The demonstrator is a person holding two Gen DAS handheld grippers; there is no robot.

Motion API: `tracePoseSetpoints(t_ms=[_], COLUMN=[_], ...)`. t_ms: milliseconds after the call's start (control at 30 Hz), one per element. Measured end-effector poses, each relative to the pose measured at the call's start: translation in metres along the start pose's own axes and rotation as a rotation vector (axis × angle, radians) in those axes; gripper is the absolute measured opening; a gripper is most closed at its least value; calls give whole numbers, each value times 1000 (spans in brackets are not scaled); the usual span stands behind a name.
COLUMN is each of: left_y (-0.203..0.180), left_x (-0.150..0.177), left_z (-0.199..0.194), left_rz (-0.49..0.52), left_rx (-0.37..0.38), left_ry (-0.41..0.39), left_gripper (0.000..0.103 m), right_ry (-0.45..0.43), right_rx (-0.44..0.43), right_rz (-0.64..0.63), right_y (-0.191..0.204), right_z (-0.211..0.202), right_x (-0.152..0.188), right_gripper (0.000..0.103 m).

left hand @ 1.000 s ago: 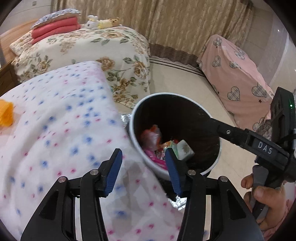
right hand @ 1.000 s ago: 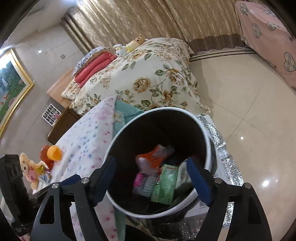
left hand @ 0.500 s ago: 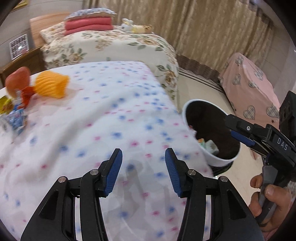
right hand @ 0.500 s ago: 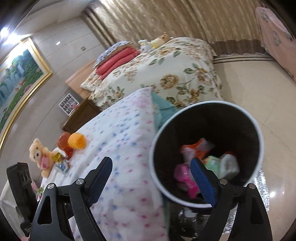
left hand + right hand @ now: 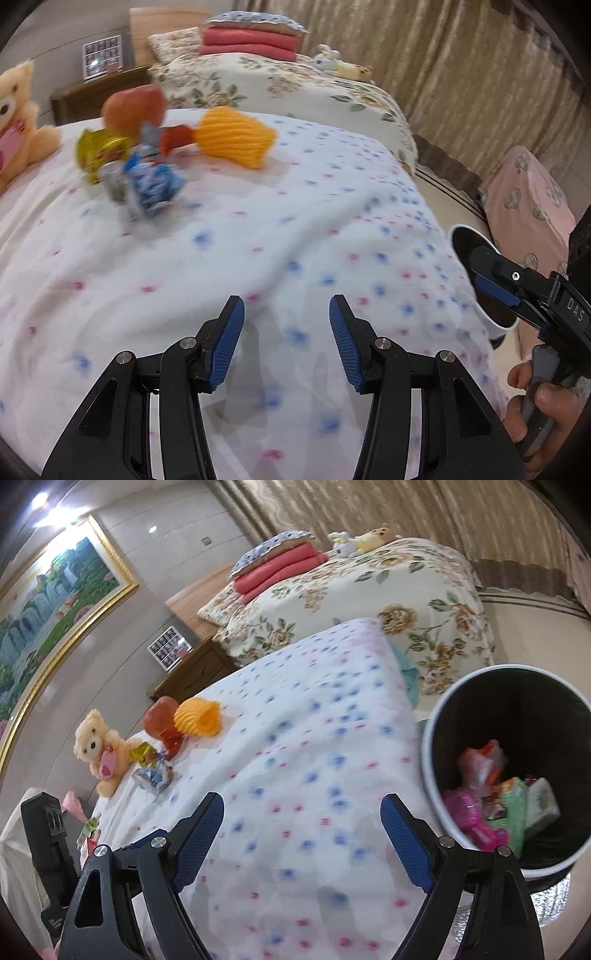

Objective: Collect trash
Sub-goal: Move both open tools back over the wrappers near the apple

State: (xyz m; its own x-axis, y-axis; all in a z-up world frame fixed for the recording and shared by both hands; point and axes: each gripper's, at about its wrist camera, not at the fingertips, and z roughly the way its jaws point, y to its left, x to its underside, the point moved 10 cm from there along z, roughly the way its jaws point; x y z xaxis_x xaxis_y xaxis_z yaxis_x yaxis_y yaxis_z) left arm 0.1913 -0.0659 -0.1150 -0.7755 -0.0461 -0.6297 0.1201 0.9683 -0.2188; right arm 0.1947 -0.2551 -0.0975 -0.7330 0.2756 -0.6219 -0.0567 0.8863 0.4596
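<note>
A teddy bear sits at the far left of the dotted bed cover, and just beside it lies the remaining trash: a gold wrapper and a crumpled blue wrapper, near an orange knitted thing. The left claw hangs over bare cover, half-spread and empty, aimed toward that litter, likely to fetch it. The right claw, its jaws having just been opening, stands wide with nothing between them. At the right, the bin waits against the bed, already holding wrappers.
</note>
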Motion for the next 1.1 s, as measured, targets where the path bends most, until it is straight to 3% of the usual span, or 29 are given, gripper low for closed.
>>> tracePoseSetpoints(t_ms=[633,1033,1100], left_y=[124,187,196], left_x=[-12,-58,-67], left_z=[-11,-2,3], left_rz=[-137,-137,-133], left_rx=[-127,-178,-182], left_ry=[-27,-56,-60], left_gripper=[48,48,53], right_ry=[103,140,146], right_rx=[-94,-137,-142], right_rz=[-122,-161,-158], right_y=[99,155,161], right_z=[62,107,115], right_x=[22,22,20], right_gripper=[88,88,88])
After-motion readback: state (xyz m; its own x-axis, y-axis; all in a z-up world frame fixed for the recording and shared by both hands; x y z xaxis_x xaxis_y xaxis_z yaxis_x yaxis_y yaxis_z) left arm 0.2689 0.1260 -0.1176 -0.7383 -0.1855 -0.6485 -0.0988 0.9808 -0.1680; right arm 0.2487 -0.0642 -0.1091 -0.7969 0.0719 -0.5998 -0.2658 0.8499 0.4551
